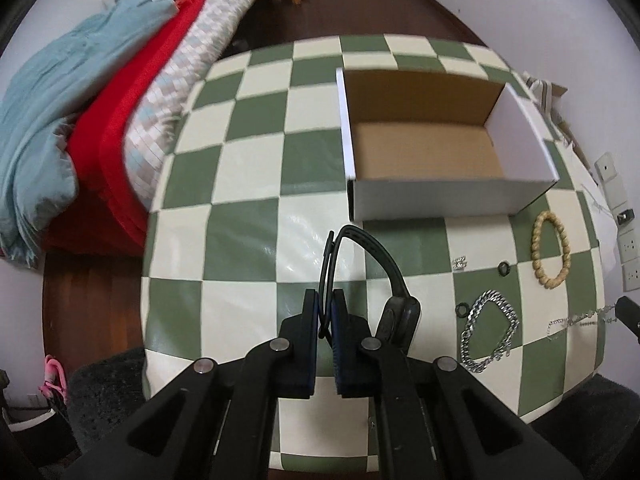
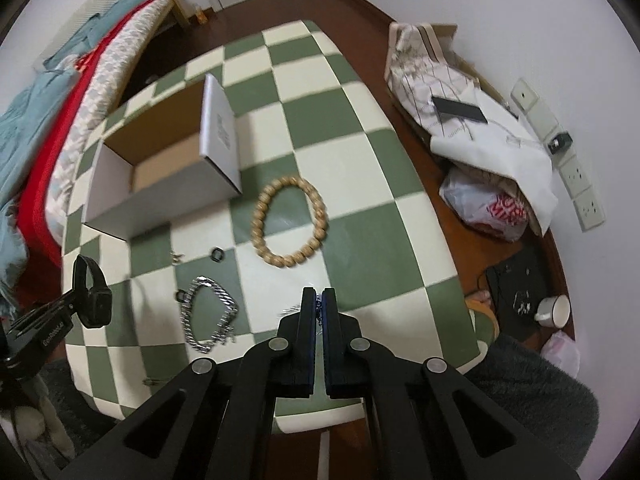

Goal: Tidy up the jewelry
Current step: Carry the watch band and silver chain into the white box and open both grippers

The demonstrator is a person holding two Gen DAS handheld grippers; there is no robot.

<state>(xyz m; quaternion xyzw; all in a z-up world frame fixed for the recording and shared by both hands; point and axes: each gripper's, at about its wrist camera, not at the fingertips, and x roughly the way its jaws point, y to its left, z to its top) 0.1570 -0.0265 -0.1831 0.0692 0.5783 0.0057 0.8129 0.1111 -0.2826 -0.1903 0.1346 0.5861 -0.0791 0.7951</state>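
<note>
My left gripper (image 1: 325, 304) is shut on the strap of a black watch (image 1: 394, 292) and holds it above the checkered table, short of the open white cardboard box (image 1: 448, 196). The watch also shows in the right wrist view (image 2: 94, 300). My right gripper (image 2: 319, 300) is shut on a thin silver chain (image 2: 319, 318); that chain shows stretched out in the left wrist view (image 1: 576, 320). A wooden bead bracelet (image 2: 290, 222), a heavy silver chain bracelet (image 2: 210, 314), two small black rings (image 2: 216, 255) and small silver earrings (image 1: 460, 263) lie on the table.
The box (image 2: 160, 200) stands at the table's far side. A bed with red and blue covers (image 1: 80, 120) is left of the table. Bags, a dark device and a cup (image 2: 554, 310) lie on the floor to the right, by wall sockets.
</note>
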